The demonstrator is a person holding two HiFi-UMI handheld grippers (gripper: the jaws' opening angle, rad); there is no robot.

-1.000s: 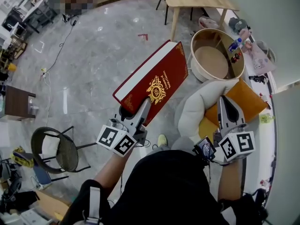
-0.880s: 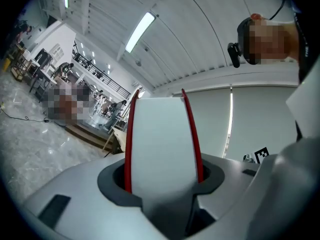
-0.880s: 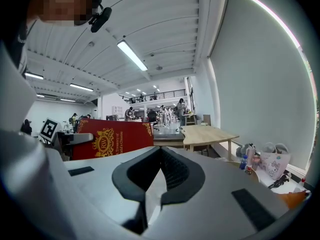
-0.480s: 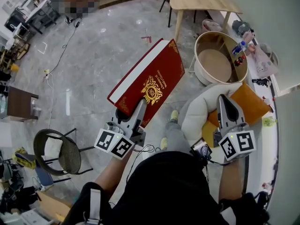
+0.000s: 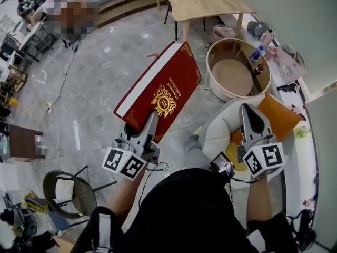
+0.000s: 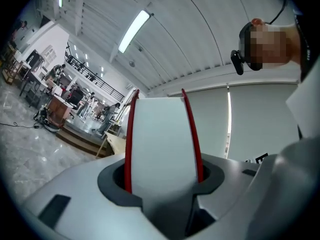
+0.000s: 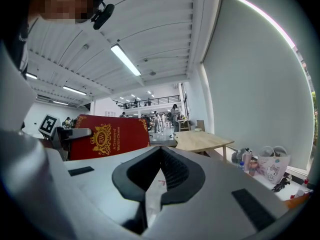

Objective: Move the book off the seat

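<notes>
While my left gripper (image 5: 151, 119) clamped the red book (image 5: 169, 83) over the floor (image 5: 105, 78), left of the seat (image 5: 218, 129), my right gripper (image 5: 247, 110) hung empty, jaws together. Carrying was underway; next, I judged, it needed a resting place.

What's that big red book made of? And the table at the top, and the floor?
The red book looks like a hardcover. Its stiff red cover could be cloth or something leather-like, with a shiny gold crest and lettering, and the white edge shows paper pages. The table looks like pale, matt wood with an even tan top. The floor seems to be polished stone or tile: grey, mottled, with bright spots of reflected light.
</notes>
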